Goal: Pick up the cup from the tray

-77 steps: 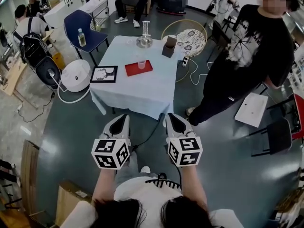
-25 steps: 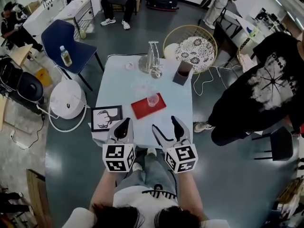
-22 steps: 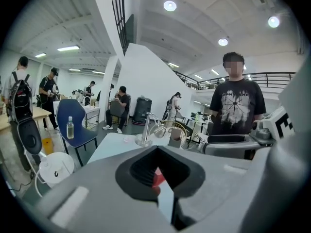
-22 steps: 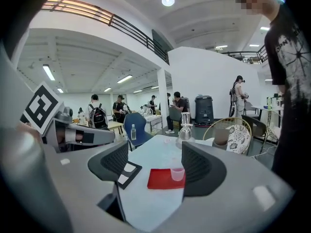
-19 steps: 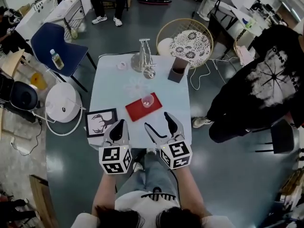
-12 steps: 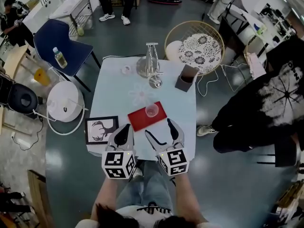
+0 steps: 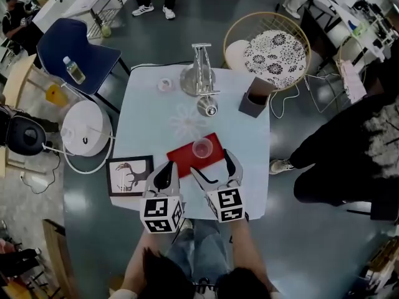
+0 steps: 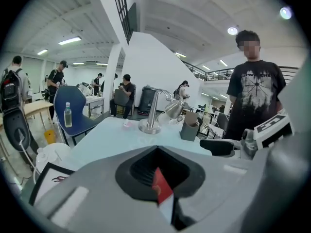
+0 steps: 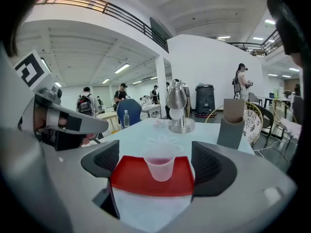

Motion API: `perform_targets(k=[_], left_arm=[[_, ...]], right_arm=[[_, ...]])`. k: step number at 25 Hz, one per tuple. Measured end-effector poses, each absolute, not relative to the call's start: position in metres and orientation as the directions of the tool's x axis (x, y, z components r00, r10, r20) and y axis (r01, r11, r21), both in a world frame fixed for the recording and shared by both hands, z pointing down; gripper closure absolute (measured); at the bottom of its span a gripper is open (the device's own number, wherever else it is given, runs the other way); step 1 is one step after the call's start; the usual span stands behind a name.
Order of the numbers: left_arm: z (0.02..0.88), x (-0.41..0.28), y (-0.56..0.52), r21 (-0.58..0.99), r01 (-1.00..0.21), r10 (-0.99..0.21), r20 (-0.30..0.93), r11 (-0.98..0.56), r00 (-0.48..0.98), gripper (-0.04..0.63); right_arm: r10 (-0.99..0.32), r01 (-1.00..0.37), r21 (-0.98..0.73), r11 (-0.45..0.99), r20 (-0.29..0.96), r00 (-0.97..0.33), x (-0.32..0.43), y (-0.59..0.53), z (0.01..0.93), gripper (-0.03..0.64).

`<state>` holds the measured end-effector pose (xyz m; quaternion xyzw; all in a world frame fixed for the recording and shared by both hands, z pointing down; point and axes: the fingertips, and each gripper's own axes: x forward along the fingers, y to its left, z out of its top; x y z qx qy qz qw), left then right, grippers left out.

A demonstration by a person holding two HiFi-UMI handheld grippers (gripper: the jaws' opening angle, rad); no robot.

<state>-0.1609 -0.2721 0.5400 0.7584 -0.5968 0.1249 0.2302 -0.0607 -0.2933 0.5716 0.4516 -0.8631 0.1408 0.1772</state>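
Pale table in a busy hall. The right gripper gapes wide before the cup on the red tray (its own view centres the cup). The left gripper is pinched closed.

i see a pale table carrying a red tray. beyond the tray stand a metal stand and a grey box; left of the tray lies a framed deer picture.

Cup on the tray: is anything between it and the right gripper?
Nothing visible. The cup stands upright on the tray, straight ahead of the right gripper, whose fingers are apart. Only bare tray and tablecloth lie between.
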Motion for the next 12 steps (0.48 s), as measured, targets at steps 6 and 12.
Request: perform_targets(k=[6, 12], left_arm=[[0.562, -0.162, -0.284, 0.211, -0.967, -0.844, 0.485, -0.14, 0.228, 0.595], [0.566, -0.154, -0.301, 0.231, -0.967, -0.846, 0.489, -0.108, 0.211, 0.595]], right_arm=[[-0.698, -0.825, -0.093, 0.558, 0.486, -0.526, -0.069, -0.306, 0.608, 0.146], [-0.672, -0.808, -0.14, 0.572, 0.485, -0.559, -0.079, -0.317, 0.622, 0.146]])
